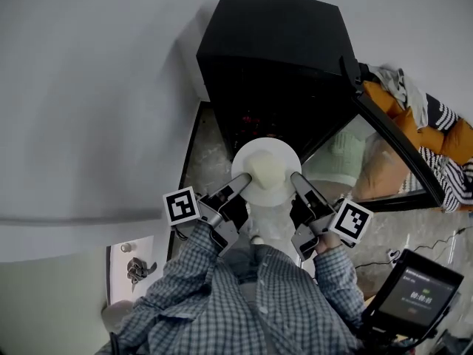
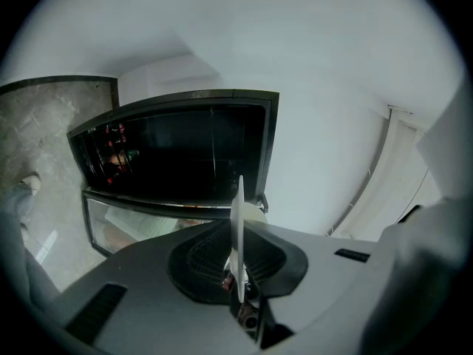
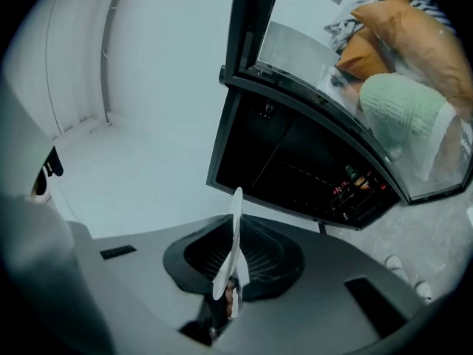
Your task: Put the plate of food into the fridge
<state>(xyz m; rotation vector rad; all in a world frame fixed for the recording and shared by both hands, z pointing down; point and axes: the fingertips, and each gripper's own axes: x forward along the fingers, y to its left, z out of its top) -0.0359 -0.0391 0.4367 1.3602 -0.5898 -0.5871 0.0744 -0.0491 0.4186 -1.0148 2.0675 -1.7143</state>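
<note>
A white plate carrying a pale lump of food is held level in front of the open black fridge. My left gripper is shut on the plate's left rim and my right gripper on its right rim. In the left gripper view the plate shows edge-on between the jaws of the left gripper, with the dark fridge interior beyond. The right gripper view has the plate edge-on in the right gripper, before the fridge opening.
The fridge's glass door stands open to the right. Orange cushions and striped cloth lie beyond it. A device with a lit screen sits at lower right. Bottles show on an inner shelf. A white wall is to the left.
</note>
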